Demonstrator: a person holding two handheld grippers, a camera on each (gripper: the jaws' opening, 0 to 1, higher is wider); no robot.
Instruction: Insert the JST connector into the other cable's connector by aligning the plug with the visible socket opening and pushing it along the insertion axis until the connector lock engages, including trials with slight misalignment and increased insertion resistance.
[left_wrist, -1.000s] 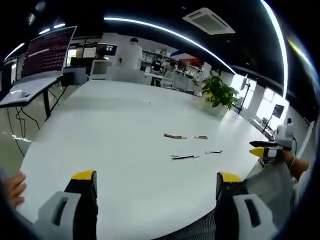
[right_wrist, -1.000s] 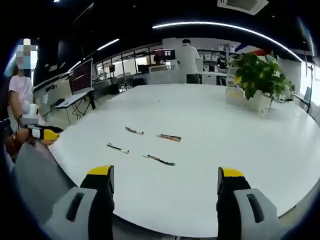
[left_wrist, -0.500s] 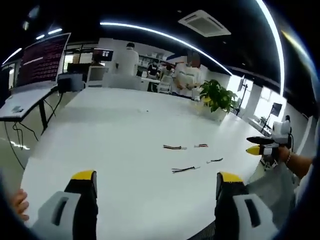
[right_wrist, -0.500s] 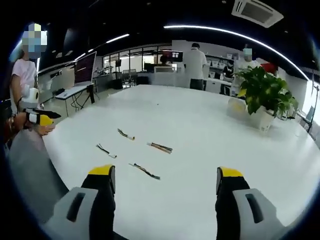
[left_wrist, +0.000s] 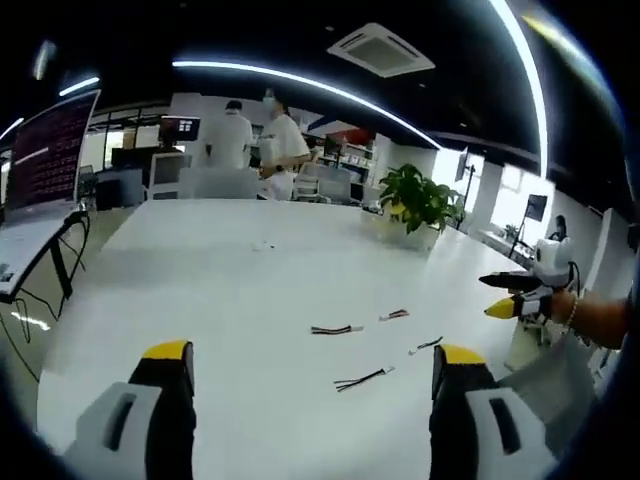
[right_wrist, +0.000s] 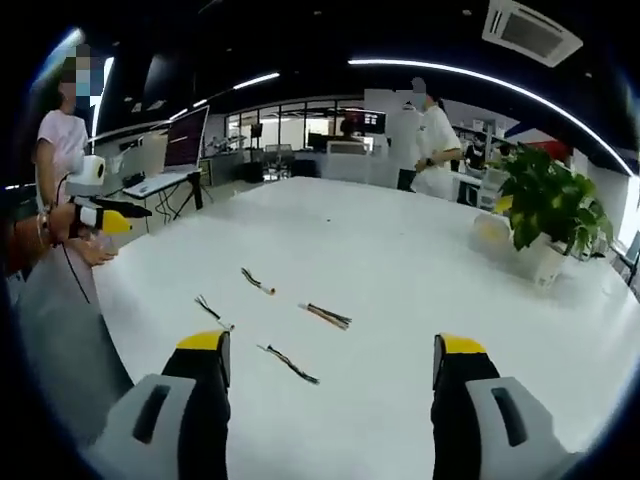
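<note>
Several short cables with small connectors lie on the white table (left_wrist: 220, 290): one (left_wrist: 362, 378) nearest, one (left_wrist: 332, 329) further out, one (left_wrist: 394, 315) and one (left_wrist: 427, 345) to its right. The right gripper view shows them too: (right_wrist: 290, 363), (right_wrist: 325, 315), (right_wrist: 257, 281), (right_wrist: 212, 312). My left gripper (left_wrist: 312, 360) is open above the table's near edge, nothing between its jaws. My right gripper (right_wrist: 330, 352) is also open and empty. The right gripper (left_wrist: 512, 298) enters the left gripper view at the right; the left gripper (right_wrist: 110, 215) enters the right gripper view at the left.
A potted plant (left_wrist: 415, 200) (right_wrist: 545, 210) stands on the far side of the table. People stand beyond the table's far end (left_wrist: 285, 150) (right_wrist: 432, 140). A desk with a monitor (left_wrist: 50, 150) sits off the table's left.
Both views have tilted and shifted with the hands; the cables now lie closer to the jaws. A person has walked across behind the table. Both grippers stay open.
</note>
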